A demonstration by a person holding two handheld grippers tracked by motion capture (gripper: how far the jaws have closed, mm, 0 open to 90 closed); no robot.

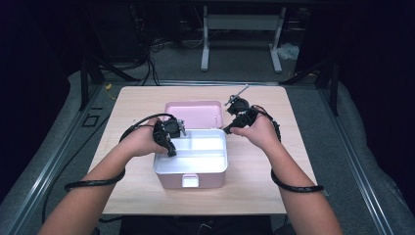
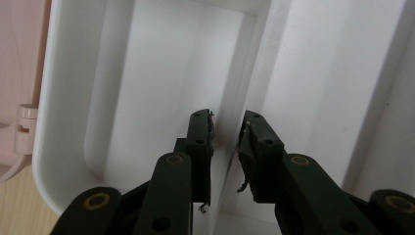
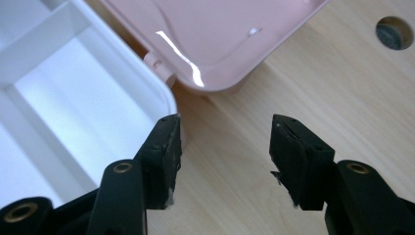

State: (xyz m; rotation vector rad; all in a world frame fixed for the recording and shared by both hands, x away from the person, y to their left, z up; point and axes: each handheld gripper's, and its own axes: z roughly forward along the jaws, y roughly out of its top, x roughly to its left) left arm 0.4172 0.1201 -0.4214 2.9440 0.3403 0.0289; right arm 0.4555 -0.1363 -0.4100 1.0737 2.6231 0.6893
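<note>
Clamping the white tray's divider wall (image 2: 230, 112) with the left gripper (image 2: 229, 128), right gripper (image 3: 225, 128) hovering spread apart over the table (image 3: 303, 73), beside the pink lid (image 3: 215, 29).

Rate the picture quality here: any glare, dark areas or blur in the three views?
High view: table evenly lit, surroundings nearly black, white tray close to washed out. Left gripper view: tray bright with soft shadows along its divider, jaws sharp. Right gripper view: a glare streak on the pink lid, hole in the table slightly soft.
</note>
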